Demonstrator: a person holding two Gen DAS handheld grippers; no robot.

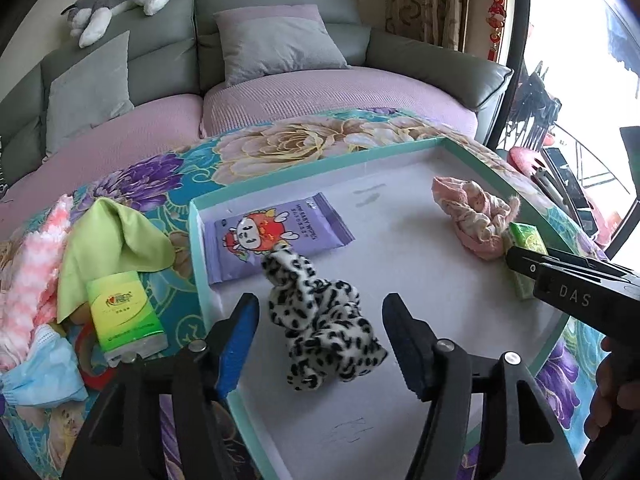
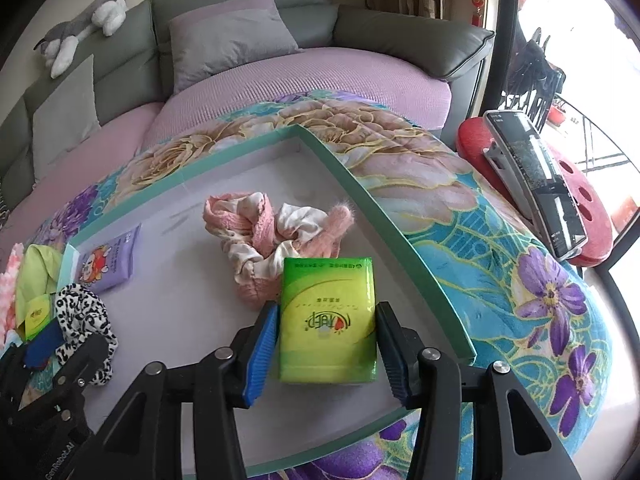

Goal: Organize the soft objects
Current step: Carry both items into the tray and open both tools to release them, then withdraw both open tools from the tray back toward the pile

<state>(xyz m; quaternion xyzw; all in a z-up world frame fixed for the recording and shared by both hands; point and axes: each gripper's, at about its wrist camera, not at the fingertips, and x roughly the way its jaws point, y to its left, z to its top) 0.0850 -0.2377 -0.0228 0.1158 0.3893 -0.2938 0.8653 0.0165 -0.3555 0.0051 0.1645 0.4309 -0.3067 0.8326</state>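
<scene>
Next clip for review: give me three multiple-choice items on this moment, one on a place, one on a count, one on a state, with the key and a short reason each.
1. Where does the purple wipes pack lie?
A. inside the tray
B. on the sofa
C. on the floral blanket outside the tray

2. How many green tissue packs show in the left wrist view?
A. one
B. two
C. four

3. How does the left tool stand to the leopard-print cloth?
A. clamped on it
B. open, pads clear of it
C. far off over the sofa

Key: 1 A, it lies on the white floor in the tray's far left corner. 2 B, one outside the tray, one by the right tool. 3 B, gaps show on both sides.
</scene>
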